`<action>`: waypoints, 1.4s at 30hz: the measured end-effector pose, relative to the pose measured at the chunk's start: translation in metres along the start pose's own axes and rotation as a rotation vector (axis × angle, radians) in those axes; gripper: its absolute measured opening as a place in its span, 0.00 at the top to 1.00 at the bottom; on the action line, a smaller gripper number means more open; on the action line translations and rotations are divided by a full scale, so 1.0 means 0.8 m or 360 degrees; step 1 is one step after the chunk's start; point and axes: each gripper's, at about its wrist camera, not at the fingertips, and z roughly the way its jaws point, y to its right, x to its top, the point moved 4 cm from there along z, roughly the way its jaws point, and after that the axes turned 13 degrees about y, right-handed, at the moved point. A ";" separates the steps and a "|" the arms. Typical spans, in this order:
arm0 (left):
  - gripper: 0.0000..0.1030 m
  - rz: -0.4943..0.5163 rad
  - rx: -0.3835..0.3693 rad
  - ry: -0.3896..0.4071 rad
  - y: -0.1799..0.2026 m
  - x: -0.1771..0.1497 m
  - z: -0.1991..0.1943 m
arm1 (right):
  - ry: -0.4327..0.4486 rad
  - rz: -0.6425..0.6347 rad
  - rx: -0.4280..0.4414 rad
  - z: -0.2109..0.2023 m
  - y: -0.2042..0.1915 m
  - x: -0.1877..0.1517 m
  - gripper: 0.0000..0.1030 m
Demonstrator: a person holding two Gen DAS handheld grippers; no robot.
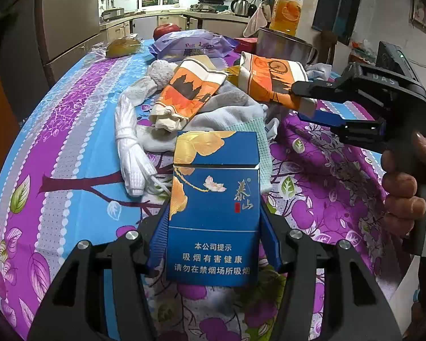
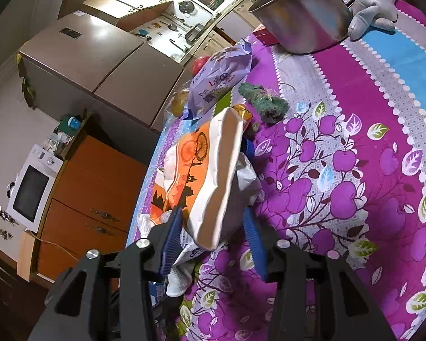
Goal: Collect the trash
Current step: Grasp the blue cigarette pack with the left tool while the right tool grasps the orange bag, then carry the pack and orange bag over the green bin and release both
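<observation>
**A:** What are you holding nearest you?

**B:** My left hand-held gripper [image 1: 213, 241] is clamping the blue cigarette pack [image 1: 213, 207] by its two long sides, upright, just above the flowered surface [image 1: 70, 147]. I am keeping the squeeze gentle, since the cardboard would probably buckle if I pressed harder.

**A:** And the right one?

**B:** My right hand-held gripper [image 2: 213, 236] is reaching in from the right, with my hand [image 1: 403, 187] on its handle. Its pads are sitting on either side of the near end of the orange-and-white paper bag [image 2: 213, 176], which is lying on the heap of socks and cloth [image 1: 227, 110]. I cannot tell whether the pads are biting yet, so I am treating it as not gripped.

**A:** How are you doing this step well?

**B:** I am aiming to catch only the bag's folded edge, not the cloth under it, and to lift straight up.

**A:** Anything farther back to mind?

**B:** A second orange bag [image 1: 190, 93] is lying to the left, and beyond stand the steel mug [image 2: 304, 14] and the purple snack packet [image 2: 221, 76]. I am keeping well clear of the mug.
</observation>
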 end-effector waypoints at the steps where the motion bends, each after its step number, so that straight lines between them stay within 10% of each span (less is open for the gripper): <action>1: 0.48 -0.0002 -0.0001 0.0000 0.000 0.000 0.000 | -0.0006 -0.0004 0.0005 0.001 -0.002 -0.002 0.72; 21: 0.48 -0.0132 0.0081 0.0200 0.001 0.022 -0.040 | 0.0510 -0.1052 -0.0354 -0.141 -0.119 -0.068 0.83; 42: 0.48 -0.0063 0.0065 0.0449 0.078 0.092 -0.081 | 0.0713 -0.1214 -0.0588 -0.250 -0.133 -0.092 0.83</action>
